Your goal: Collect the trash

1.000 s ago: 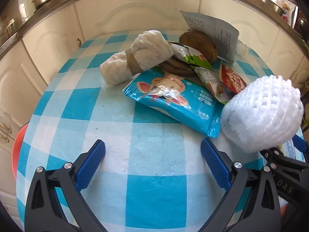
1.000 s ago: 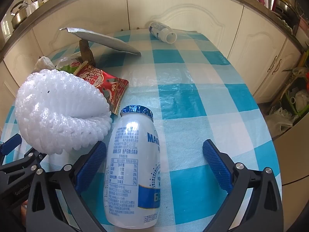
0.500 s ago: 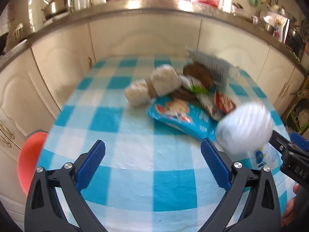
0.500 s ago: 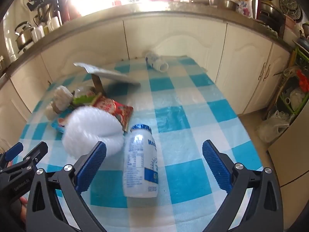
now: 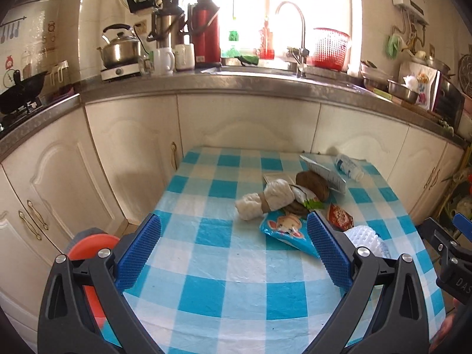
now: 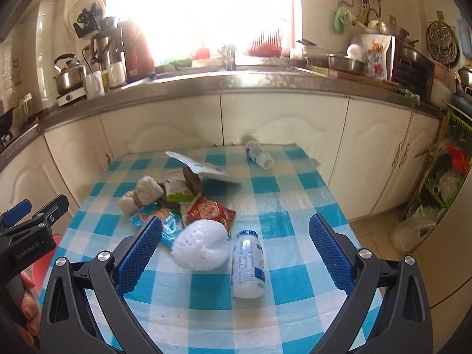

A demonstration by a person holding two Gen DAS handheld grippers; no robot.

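Above table (image 6: 283,215), both grippers (image 5: 233,249) (image 6: 236,250) wide, apparently empty

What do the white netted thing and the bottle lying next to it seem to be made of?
White netted thing: apparently soft foam mesh, matte, with an open, puffy lattice. Bottle: probably plastic, opaque white and slightly glossy, with a printed label and what looks like a blue foil top.

trash (image 6: 203,249) scattered on checked table (image 6: 283,227)
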